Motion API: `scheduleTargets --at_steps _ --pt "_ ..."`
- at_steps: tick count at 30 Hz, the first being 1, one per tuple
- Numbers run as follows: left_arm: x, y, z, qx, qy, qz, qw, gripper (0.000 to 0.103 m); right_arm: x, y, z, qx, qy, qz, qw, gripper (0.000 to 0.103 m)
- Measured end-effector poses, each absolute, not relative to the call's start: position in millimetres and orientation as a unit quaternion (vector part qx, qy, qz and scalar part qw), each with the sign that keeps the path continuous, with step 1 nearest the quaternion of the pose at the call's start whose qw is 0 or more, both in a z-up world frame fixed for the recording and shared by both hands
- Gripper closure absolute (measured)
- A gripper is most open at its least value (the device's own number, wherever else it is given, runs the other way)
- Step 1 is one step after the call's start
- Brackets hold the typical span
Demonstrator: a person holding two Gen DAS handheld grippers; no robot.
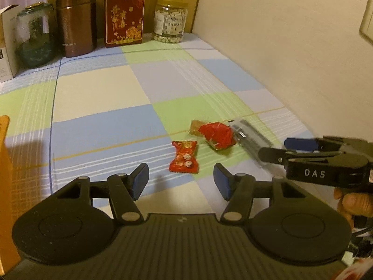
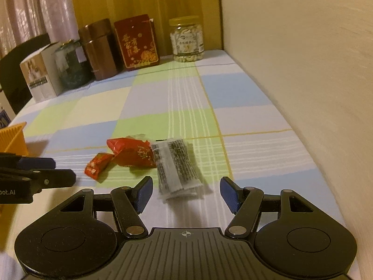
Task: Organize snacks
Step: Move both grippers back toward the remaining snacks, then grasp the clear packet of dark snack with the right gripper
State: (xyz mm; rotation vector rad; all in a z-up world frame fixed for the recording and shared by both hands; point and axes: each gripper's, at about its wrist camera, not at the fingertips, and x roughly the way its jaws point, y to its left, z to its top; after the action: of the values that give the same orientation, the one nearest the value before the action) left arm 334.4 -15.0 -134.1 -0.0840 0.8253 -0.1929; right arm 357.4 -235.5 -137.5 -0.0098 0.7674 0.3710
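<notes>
A checked cloth of blue, green and cream squares covers the tabletop (image 2: 163, 98), which runs along a cream wall (image 2: 303, 70) to a wooden panel at the back. Against that panel stand a white box (image 2: 39, 77), a green glass jar (image 2: 72, 67), a brown canister (image 2: 100, 49), a red box (image 2: 137, 42) with gold print and a clear jar of pale nuts (image 2: 186, 39). An orange basket (image 2: 14, 137) sits at the left edge; what it holds is hidden.

Near the wall side lie the snacks: a small red candy (image 1: 184, 156), a larger red packet (image 1: 218, 135) touching a tan bar (image 1: 194, 127), and a clear dark-filled packet (image 2: 174, 165). The left hand-held gripper (image 1: 181, 180) hovers half open and empty before the small candy; the right hand-held gripper (image 2: 186, 192) is likewise half open and empty, the clear packet just ahead.
</notes>
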Motion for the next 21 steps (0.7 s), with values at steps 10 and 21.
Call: scheduleTargets --at_steps 10,21 --pt "349.1 -9.7 -151.5 -0.042 0.405 -0.091 0.909 0.045 381.3 -216.3 -150.1 -0.041 0.375 0.196 0.905 0.057" --pt "361.3 -27.8 -163.8 -0.041 0.388 -0.112 0.914 0.051 359.9 -230.3 -149.3 -0.011 0.373 0.166 0.913 0.065"
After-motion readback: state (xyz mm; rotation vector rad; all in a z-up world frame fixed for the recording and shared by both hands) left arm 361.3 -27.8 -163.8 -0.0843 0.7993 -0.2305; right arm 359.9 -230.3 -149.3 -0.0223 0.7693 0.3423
